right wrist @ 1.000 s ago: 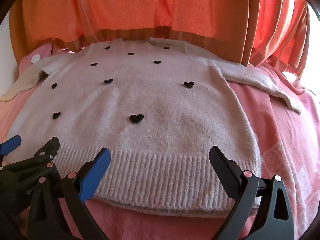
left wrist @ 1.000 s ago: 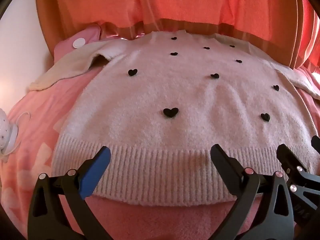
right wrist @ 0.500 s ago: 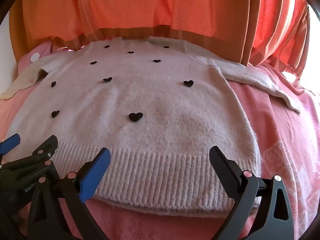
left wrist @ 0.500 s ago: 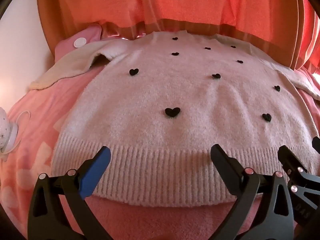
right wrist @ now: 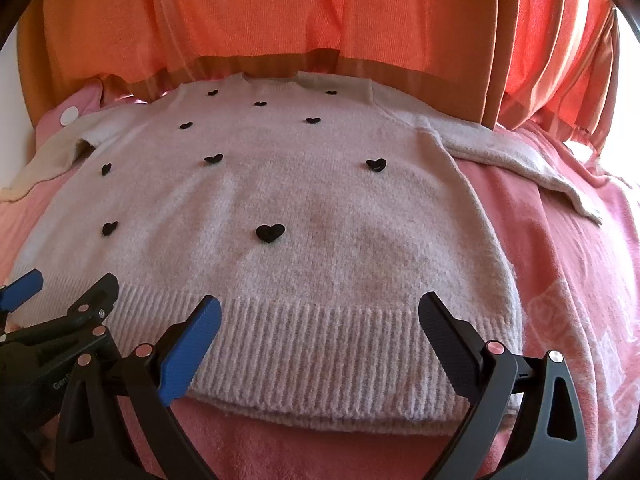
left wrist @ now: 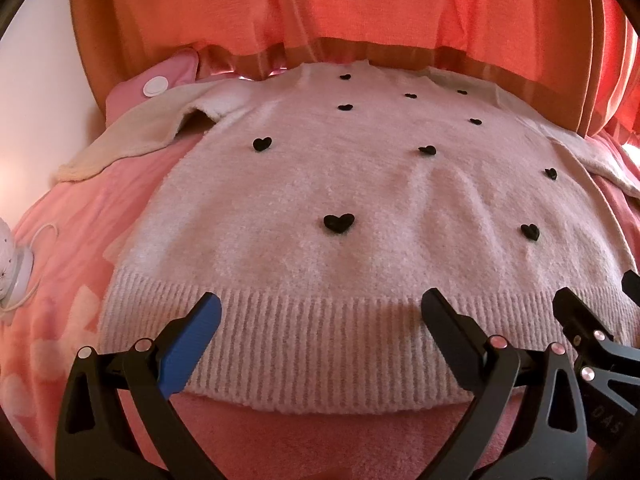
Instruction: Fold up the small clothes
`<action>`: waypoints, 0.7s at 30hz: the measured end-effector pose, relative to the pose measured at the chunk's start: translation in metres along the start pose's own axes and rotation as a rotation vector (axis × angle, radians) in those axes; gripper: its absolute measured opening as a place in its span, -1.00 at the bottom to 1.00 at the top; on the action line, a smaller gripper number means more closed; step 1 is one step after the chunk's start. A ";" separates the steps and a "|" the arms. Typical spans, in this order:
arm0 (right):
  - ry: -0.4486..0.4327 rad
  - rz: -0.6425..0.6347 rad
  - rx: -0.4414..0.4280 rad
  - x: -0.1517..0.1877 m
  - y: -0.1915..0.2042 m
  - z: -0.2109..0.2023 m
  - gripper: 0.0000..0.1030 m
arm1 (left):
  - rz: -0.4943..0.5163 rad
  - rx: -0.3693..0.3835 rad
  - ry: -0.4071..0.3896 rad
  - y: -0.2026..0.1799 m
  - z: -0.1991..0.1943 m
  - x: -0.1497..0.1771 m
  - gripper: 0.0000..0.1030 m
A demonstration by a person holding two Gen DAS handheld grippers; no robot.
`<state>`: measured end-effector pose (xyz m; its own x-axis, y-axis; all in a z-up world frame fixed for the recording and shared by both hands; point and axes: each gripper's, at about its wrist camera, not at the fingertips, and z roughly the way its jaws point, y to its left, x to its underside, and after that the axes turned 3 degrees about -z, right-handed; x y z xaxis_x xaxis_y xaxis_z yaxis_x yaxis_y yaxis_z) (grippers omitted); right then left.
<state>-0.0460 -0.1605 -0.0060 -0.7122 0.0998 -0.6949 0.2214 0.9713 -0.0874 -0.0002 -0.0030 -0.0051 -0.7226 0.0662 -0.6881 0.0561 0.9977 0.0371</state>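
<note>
A small pale pink sweater [left wrist: 360,200] [right wrist: 280,200] with black hearts lies flat, front up, on a pink blanket [left wrist: 80,240]. Its sleeves are spread to both sides, the left sleeve [left wrist: 132,136] and the right sleeve [right wrist: 520,160]. My left gripper [left wrist: 320,312] is open above the ribbed hem [left wrist: 320,340], left of middle. My right gripper [right wrist: 320,312] is open above the hem [right wrist: 320,344], right of middle. Nothing is between either pair of fingers. Each view shows the other gripper at its edge: the right gripper [left wrist: 592,296], the left gripper [right wrist: 68,280].
Orange curtains [left wrist: 360,12] hang right behind the sweater's collar. A white device with a cord [left wrist: 16,264] lies on the blanket at far left. A white round disc [left wrist: 155,85] sits on a pink cushion at back left. Bare blanket [right wrist: 580,280] shows right of the sweater.
Both grippers have crept slightly forward and down toward the hem. The sweater has not moved, and both grippers stay open.
</note>
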 end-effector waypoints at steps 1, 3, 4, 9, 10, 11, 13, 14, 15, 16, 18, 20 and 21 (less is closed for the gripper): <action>0.000 0.000 -0.001 0.000 0.000 0.000 0.87 | 0.000 0.001 0.001 0.000 0.000 0.000 0.90; 0.000 0.000 0.000 -0.001 0.000 0.000 0.87 | 0.001 0.001 0.000 -0.001 0.000 0.000 0.90; 0.000 0.000 0.000 -0.001 0.000 0.000 0.87 | 0.003 0.000 0.000 -0.002 0.000 0.001 0.90; 0.001 0.002 -0.001 -0.001 0.001 0.000 0.87 | 0.003 -0.004 -0.001 -0.004 -0.001 0.001 0.90; 0.002 0.001 0.000 -0.001 0.001 0.000 0.87 | 0.003 -0.003 -0.001 -0.004 -0.001 0.001 0.90; 0.002 -0.001 0.000 -0.001 0.001 0.000 0.87 | 0.003 -0.001 -0.001 -0.004 -0.001 0.001 0.90; 0.001 -0.001 0.000 0.000 0.001 0.000 0.87 | 0.004 -0.003 -0.002 -0.004 -0.001 0.001 0.90; 0.000 -0.001 0.000 0.000 0.001 0.000 0.87 | 0.004 -0.003 -0.001 -0.004 -0.001 0.001 0.90; 0.002 0.000 0.000 -0.001 0.001 0.000 0.87 | 0.003 -0.002 -0.001 -0.004 -0.001 0.001 0.90; 0.002 0.001 -0.001 0.000 0.001 0.000 0.87 | 0.003 -0.002 -0.001 -0.004 -0.001 0.001 0.90; 0.002 0.002 -0.001 0.000 0.001 0.001 0.87 | 0.003 -0.002 -0.002 -0.004 -0.001 0.001 0.90; 0.002 0.002 -0.001 0.000 0.001 0.001 0.87 | 0.004 -0.002 -0.002 -0.004 -0.001 0.001 0.90; 0.002 0.001 -0.001 -0.001 0.001 0.001 0.87 | 0.004 -0.003 -0.001 -0.004 -0.001 0.001 0.90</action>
<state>-0.0451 -0.1602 -0.0060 -0.7133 0.1013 -0.6935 0.2215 0.9714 -0.0859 -0.0020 -0.0068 -0.0056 -0.7214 0.0699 -0.6889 0.0570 0.9975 0.0415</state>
